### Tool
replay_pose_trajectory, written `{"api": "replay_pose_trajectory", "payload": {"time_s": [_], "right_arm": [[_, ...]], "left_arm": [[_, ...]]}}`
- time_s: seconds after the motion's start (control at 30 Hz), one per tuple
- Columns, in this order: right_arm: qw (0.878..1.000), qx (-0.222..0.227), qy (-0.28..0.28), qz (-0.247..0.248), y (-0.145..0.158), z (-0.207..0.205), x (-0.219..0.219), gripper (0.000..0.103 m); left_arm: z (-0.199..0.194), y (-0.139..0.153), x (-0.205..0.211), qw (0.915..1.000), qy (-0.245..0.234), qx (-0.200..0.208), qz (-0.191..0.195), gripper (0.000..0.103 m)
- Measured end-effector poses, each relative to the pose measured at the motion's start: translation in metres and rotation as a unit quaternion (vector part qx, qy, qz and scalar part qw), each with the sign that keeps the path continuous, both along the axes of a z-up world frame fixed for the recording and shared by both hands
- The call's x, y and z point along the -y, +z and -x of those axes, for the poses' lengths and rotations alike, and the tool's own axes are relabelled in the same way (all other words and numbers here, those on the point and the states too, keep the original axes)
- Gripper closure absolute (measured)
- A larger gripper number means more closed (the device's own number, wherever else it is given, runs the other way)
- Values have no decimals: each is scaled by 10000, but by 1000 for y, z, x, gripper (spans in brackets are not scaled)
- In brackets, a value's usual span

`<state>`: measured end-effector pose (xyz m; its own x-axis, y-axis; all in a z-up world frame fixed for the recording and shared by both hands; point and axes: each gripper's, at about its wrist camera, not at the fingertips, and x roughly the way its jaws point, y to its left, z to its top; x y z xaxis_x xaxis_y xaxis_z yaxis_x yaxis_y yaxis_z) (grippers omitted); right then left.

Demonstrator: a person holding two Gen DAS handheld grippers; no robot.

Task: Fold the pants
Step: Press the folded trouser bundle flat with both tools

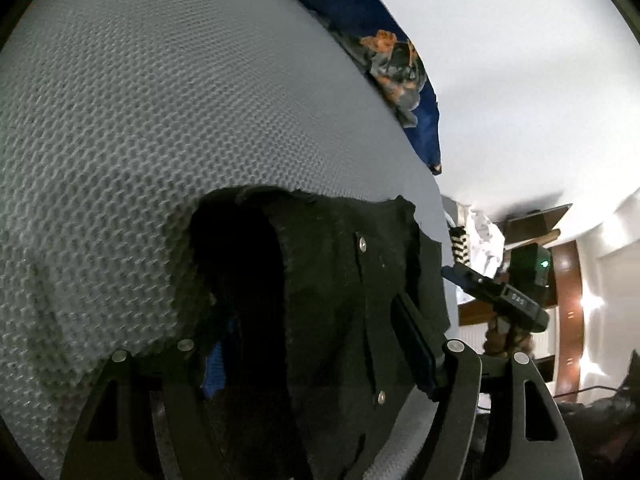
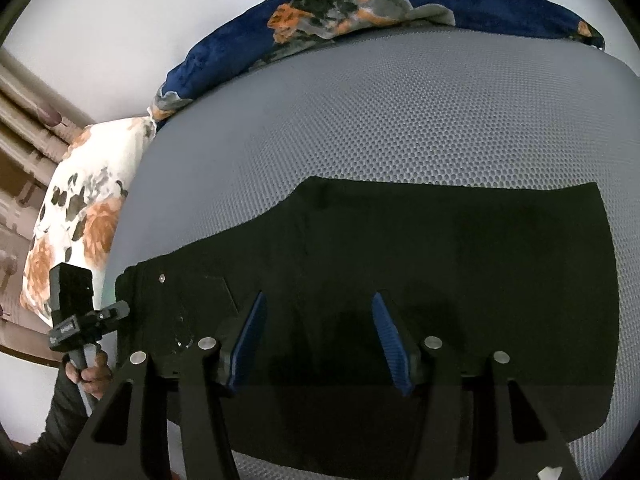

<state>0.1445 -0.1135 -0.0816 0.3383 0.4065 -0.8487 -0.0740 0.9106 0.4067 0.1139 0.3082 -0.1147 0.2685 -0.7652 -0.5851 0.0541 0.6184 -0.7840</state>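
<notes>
Black pants (image 2: 440, 248) lie folded flat on a grey mesh mattress (image 2: 400, 112). My right gripper (image 2: 318, 312) is open, its blue-padded fingers (image 2: 388, 336) spread just above the pants' near part, holding nothing. In the left wrist view the waist end of the pants (image 1: 332, 280), with metal rivets, is bunched between my left gripper's (image 1: 316, 360) fingers, which are shut on it. The left gripper also shows in the right wrist view (image 2: 116, 312) at the waistband's left corner. The right gripper shows in the left wrist view (image 1: 456, 272).
A dark blue floral blanket (image 2: 360, 12) lies along the far edge of the mattress. A white floral pillow (image 2: 84, 208) sits at the left end. A wooden door and furniture (image 1: 568, 300) stand beyond the mattress edge.
</notes>
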Motion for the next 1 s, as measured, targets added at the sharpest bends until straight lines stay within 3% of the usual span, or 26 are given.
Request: {"api": "replay_pose_trajectory", "payload": {"time_s": [0.13, 0.27, 0.3, 0.4, 0.47, 0.63, 0.77, 1.0], "right_arm": [[10000, 38, 7, -87, 1, 1, -2, 50], [9997, 154, 10, -184, 6, 6, 0, 50], [9996, 215, -7, -187, 8, 8, 3, 50], [9990, 393, -76, -175, 15, 14, 14, 50], [9984, 504, -159, -192, 20, 19, 26, 49], [9963, 698, -408, -274, 27, 31, 55, 49], [9935, 951, -588, -222, 37, 44, 81, 49], [9859, 1445, -845, -25, 54, 70, 119, 46]], "left_arm": [[4, 7, 18, 9986, 197, 258, -414, 31], [15, 19, 47, 9882, 298, 495, -1421, 34], [15, 20, 50, 9869, 302, 457, -1518, 35], [15, 27, 53, 9821, 439, 235, -1816, 56], [15, 32, 48, 9836, 568, 82, -1708, 67], [22, 64, 63, 9851, 806, 72, -1515, 72], [23, 91, 86, 9897, 983, 74, -1042, 78], [9, 118, 155, 9920, 974, 135, -786, 82]]}}
